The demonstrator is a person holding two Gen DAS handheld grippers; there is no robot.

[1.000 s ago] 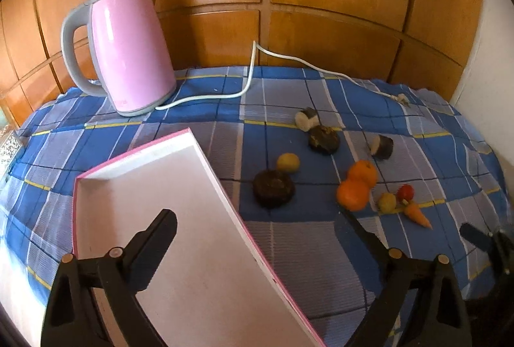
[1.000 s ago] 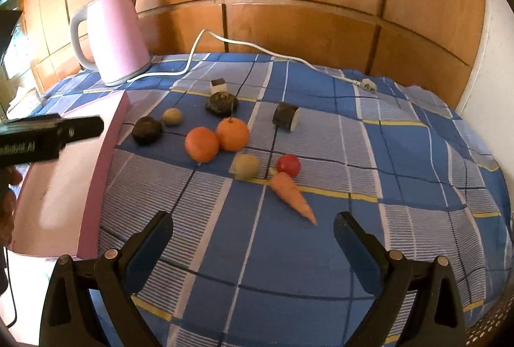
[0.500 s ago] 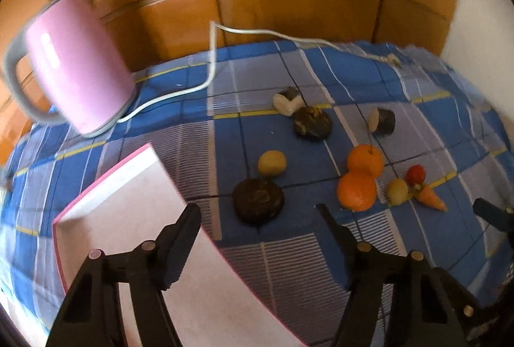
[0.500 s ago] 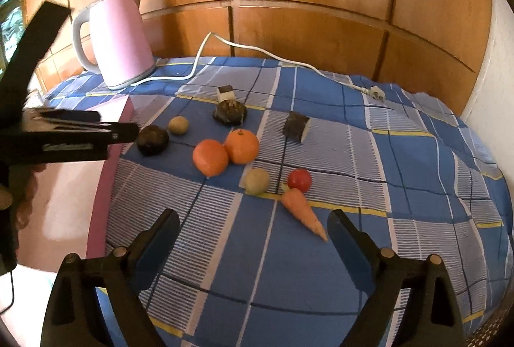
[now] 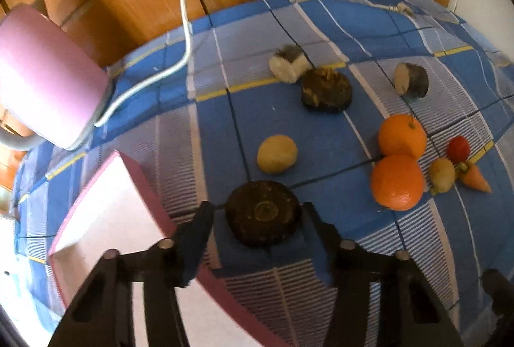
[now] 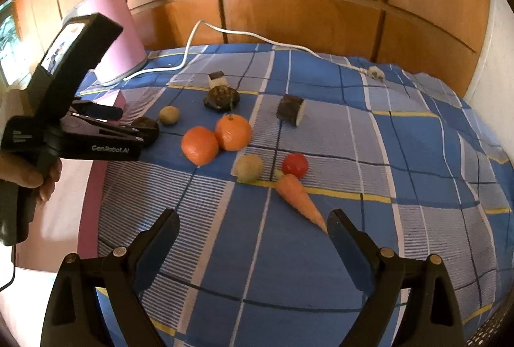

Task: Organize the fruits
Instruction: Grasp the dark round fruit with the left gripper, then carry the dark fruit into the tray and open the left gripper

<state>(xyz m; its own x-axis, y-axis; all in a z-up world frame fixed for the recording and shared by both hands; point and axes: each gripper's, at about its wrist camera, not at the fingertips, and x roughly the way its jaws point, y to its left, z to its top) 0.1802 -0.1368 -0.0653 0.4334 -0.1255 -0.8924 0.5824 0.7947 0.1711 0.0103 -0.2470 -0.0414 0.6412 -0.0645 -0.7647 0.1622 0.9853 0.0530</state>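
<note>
A dark round fruit (image 5: 263,215) lies on the blue checked cloth beside the pink-rimmed white tray (image 5: 106,218). My left gripper (image 5: 253,213) straddles it with jaws closing; a sliver of cloth still shows between the left pad and the fruit. In the right wrist view the left gripper (image 6: 131,127) reaches that fruit (image 6: 150,126) from the left. Two oranges (image 6: 233,132) (image 6: 199,144), a greenish fruit (image 6: 248,168), a red tomato (image 6: 295,165) and a carrot (image 6: 298,199) lie mid-cloth. My right gripper (image 6: 252,218) hangs open just short of the carrot, holding nothing.
A pink kettle (image 5: 41,83) stands at the back left, its white cord (image 5: 186,10) trailing across the cloth. A yellowish fruit (image 5: 277,153), another dark fruit (image 5: 326,88) and two cut pieces (image 5: 287,64) (image 5: 411,80) lie farther back. Wooden panels close off the rear.
My left gripper has dropped and shifted off the tray onto the dark round fruit, rolling as it went, and its jaws have narrowed around it. The right gripper has hardly moved.
</note>
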